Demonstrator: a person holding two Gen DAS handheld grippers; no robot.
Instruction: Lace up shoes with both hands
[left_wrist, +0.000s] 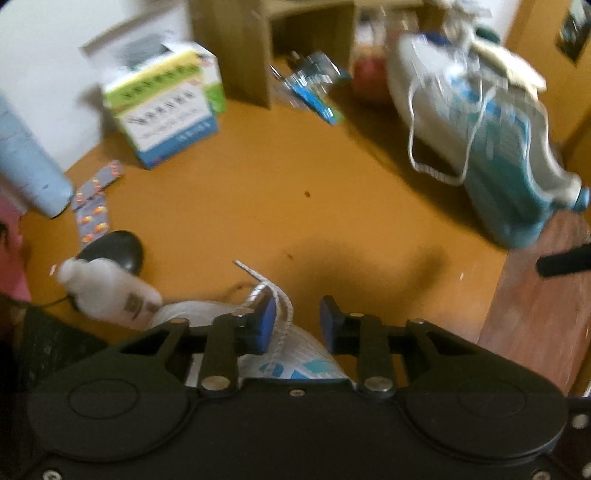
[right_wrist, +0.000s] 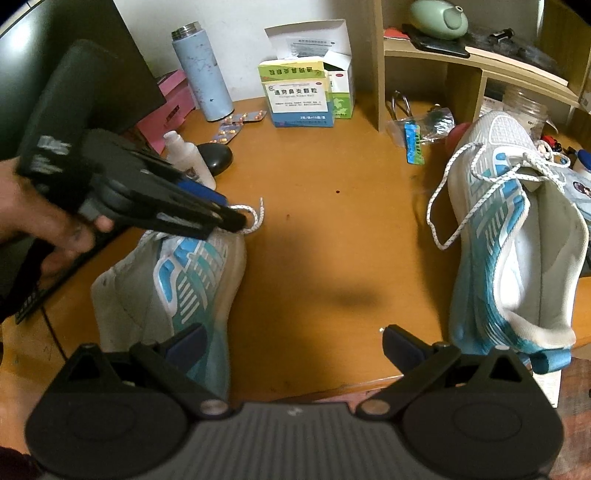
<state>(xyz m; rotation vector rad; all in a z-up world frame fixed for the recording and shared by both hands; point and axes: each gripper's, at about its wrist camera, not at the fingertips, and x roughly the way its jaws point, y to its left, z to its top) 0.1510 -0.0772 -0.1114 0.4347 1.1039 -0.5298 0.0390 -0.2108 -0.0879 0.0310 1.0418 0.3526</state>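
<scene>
White-and-blue lace end (right_wrist: 255, 218) lies at the toe of the near shoe (right_wrist: 192, 280), centre left of the right wrist view. Left gripper (right_wrist: 236, 221) tips sit at the lace; in its own view the fingers (left_wrist: 264, 325) stand apart, the lace against one pad, not pinched. Shoe long axis runs toward the frame bottom. Right gripper (right_wrist: 291, 341) is spread wide, empty, farther off. Second shoe (right_wrist: 509, 229) lies at right, on the table (right_wrist: 332, 240)
</scene>
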